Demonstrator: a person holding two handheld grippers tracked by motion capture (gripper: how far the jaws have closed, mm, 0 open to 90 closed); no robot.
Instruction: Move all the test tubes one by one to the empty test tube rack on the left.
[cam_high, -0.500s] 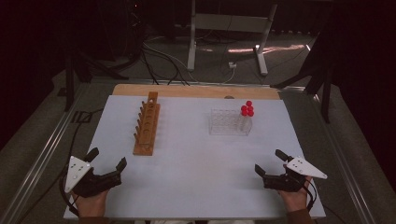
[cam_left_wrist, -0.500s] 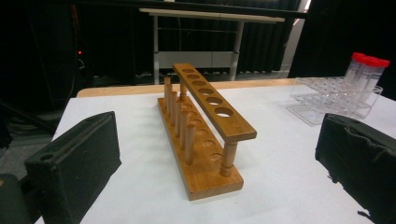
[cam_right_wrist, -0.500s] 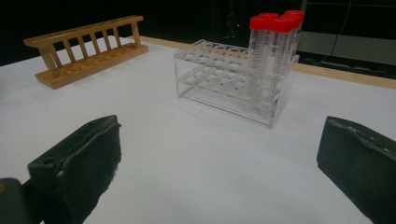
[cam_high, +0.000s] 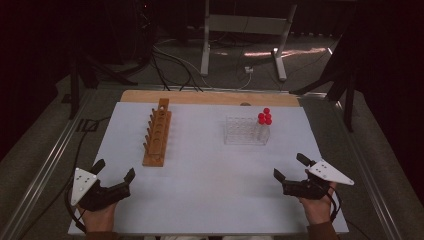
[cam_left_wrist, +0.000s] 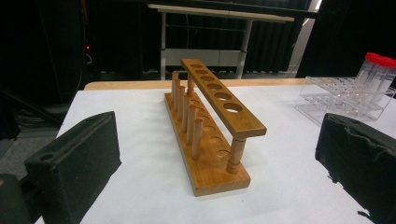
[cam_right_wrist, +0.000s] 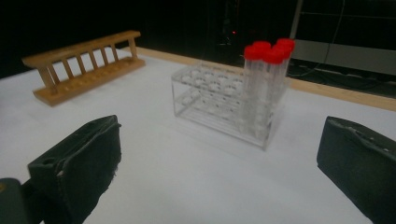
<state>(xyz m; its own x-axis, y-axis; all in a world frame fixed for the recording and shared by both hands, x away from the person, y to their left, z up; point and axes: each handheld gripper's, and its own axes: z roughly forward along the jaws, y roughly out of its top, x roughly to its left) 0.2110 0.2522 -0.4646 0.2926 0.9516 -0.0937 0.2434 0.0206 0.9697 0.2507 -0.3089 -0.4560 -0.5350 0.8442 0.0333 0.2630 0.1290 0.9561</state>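
A wooden test-tube rack (cam_high: 157, 138) (cam_left_wrist: 210, 128) (cam_right_wrist: 84, 65) stands empty on the left half of the white table (cam_high: 210, 190). A clear plastic rack (cam_high: 245, 131) (cam_right_wrist: 219, 98) (cam_left_wrist: 341, 98) sits right of centre, with several red-capped tubes (cam_high: 264, 118) (cam_right_wrist: 268, 79) (cam_left_wrist: 378, 70) standing upright at its right end. My left gripper (cam_high: 114, 170) (cam_left_wrist: 215, 158) rests near the table's front left corner, open and empty, pointing at the wooden rack. My right gripper (cam_high: 291, 167) (cam_right_wrist: 219, 168) rests near the front right, open and empty, facing the clear rack.
A wooden strip (cam_high: 210, 97) runs along the table's far edge. Behind it are a metal stand (cam_high: 240, 30) and cables (cam_high: 175, 65) on the floor. Metal rails (cam_high: 45, 170) flank the table on both sides.
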